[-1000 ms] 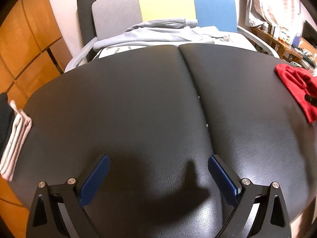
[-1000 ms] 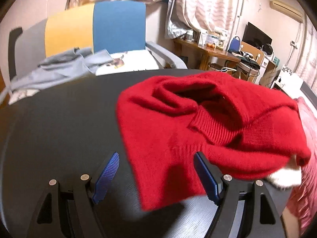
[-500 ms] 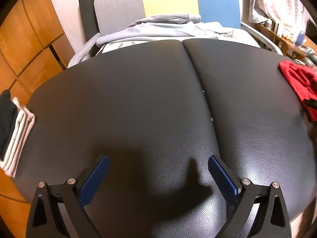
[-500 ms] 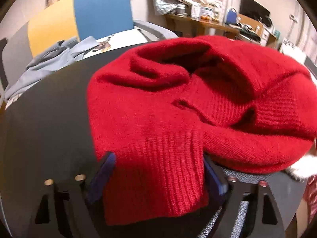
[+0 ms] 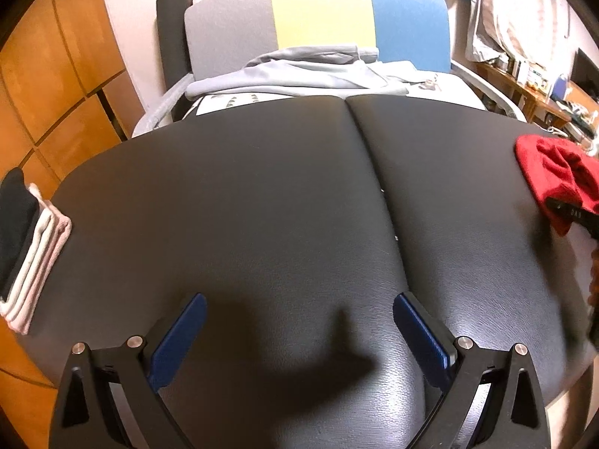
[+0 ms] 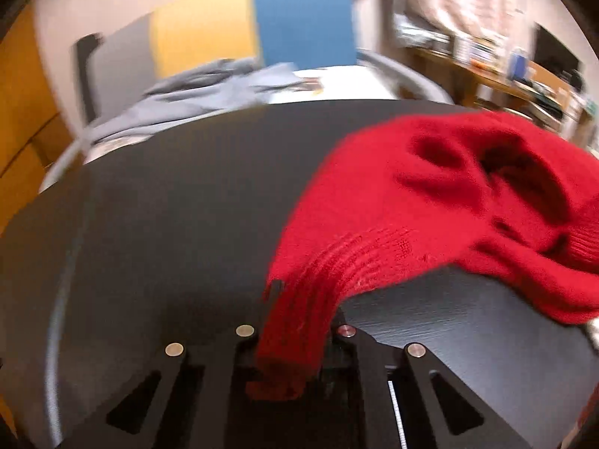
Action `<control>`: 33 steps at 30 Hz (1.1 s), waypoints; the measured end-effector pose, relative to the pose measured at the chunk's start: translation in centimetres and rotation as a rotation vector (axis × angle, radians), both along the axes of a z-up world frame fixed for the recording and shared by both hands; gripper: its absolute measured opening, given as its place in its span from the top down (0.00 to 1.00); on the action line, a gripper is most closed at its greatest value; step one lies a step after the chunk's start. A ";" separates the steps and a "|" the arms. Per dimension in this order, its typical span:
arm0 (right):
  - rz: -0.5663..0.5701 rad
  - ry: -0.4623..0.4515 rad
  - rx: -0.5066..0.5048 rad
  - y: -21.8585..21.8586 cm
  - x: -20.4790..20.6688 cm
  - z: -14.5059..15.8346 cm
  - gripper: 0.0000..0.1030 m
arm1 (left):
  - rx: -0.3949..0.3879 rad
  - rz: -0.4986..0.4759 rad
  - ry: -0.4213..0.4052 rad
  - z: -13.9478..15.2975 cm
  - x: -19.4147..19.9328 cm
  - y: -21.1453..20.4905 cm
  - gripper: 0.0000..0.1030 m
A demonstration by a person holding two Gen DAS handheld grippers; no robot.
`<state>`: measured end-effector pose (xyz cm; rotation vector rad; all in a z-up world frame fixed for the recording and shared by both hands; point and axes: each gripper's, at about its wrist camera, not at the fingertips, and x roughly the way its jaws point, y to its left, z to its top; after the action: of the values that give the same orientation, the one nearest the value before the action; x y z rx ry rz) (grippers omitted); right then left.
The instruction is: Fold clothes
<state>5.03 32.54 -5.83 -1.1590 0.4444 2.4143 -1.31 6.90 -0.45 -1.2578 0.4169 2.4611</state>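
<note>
A crumpled red knit sweater (image 6: 441,202) lies on the right part of the black padded table (image 6: 168,224). My right gripper (image 6: 295,333) is shut on the sweater's ribbed hem, which bunches between the jaws and hides the pads. The sweater also shows in the left wrist view (image 5: 550,176) at the table's right edge, with the right gripper (image 5: 569,211) against it. My left gripper (image 5: 299,321) is open and empty, low over the table's near middle.
A stack of folded clothes (image 5: 26,250) sits at the table's left edge. A grey garment (image 5: 299,75) lies on the grey, yellow and blue chair (image 5: 322,18) behind the table. Wooden cabinets stand left; a cluttered desk (image 6: 505,75) stands far right.
My right gripper closed on the sweater's hem and pulled it left and toward me, stretching the fabric. My left gripper stayed open and nearly still.
</note>
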 end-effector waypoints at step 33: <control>0.652 0.211 -0.439 -26.5 -15.0 1.1 0.71 | -0.060 0.334 0.069 0.9 -4.3 -16.2 0.02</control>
<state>-10.02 6.01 -4.77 -1.3965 0.7941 3.1287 -5.58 -9.27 0.44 -1.3641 0.3222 2.7948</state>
